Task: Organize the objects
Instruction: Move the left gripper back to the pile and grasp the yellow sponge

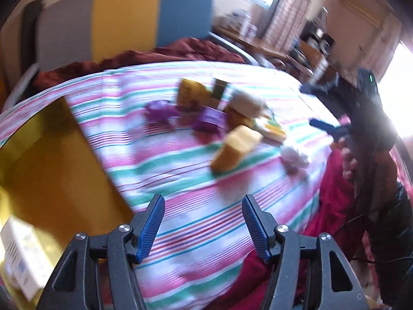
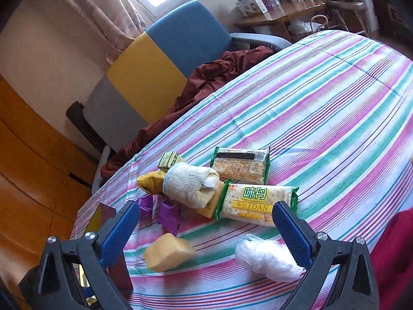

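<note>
Objects for sorting lie in a loose cluster on the striped bedcover (image 2: 322,108), all of them ahead of both sets of jaws and none between the pads.

Right gripper (image 2: 206,232): jaws stand wide apart and hold nothing. Just ahead of the gap lies a tan sponge block (image 2: 167,252), resting on the cover towards the left finger. A white crumpled plastic bag (image 2: 268,259) lies close against the inner side of the right finger; contact cannot be confirmed. Beyond the gap sits a green-edged cracker packet marked WEIDAN (image 2: 255,202), with a second cracker packet (image 2: 241,165) farther out behind it. A rolled white sock (image 2: 189,182) lies on a yellow sock (image 2: 151,180), touching the near packet's left end. Two purple wrappers (image 2: 167,213) lie just ahead of the left finger. A small green-and-yellow box (image 2: 170,159) sits at the far side of the group.

Left gripper (image 1: 204,226): jaws stand apart, empty, above bare striped cover. This view is blurred by motion. The sponge block (image 1: 236,149) lies well ahead of the gap, the purple wrappers (image 1: 185,116) farther out. A yellow box (image 1: 56,160) stands open to the left of the left finger, with a white carton (image 1: 19,253) at its near corner. The right gripper (image 1: 361,118) appears at the far right of this view, held in a hand (image 1: 348,160).

A dark red blanket (image 2: 196,87) and a chair with blue, yellow and grey panels (image 2: 160,62) lie beyond the cover.
</note>
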The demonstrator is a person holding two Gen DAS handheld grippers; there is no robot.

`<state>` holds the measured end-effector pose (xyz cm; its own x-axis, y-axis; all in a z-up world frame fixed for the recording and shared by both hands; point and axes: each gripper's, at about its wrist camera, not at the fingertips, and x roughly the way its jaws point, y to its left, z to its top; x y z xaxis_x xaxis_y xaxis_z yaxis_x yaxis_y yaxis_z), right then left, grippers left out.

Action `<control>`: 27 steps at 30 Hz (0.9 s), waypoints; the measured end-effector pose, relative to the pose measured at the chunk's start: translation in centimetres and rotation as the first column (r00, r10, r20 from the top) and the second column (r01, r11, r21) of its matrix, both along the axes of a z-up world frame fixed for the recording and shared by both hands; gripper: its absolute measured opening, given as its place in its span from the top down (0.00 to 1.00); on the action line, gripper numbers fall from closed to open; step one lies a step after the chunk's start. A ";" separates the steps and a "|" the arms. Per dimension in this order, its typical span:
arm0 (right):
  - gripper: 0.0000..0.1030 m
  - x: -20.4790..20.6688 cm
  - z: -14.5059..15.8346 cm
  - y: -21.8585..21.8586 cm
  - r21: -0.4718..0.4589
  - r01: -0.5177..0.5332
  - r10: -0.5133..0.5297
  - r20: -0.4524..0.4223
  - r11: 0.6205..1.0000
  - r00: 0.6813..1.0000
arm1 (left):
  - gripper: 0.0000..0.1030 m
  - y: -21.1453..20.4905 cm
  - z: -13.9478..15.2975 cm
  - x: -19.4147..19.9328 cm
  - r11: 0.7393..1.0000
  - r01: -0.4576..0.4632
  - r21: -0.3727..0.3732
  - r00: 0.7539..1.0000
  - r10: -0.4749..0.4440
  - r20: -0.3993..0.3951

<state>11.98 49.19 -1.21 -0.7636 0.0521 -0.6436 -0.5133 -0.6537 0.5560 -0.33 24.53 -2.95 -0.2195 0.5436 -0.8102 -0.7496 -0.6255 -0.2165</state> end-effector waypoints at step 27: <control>0.00 -0.1 -1.3 1.1 -0.110 -0.005 0.002 -0.025 0.994 1.000 | 0.62 11.0 -4.2 -1.4 0.992 0.119 -0.034 0.992 -0.120 -0.031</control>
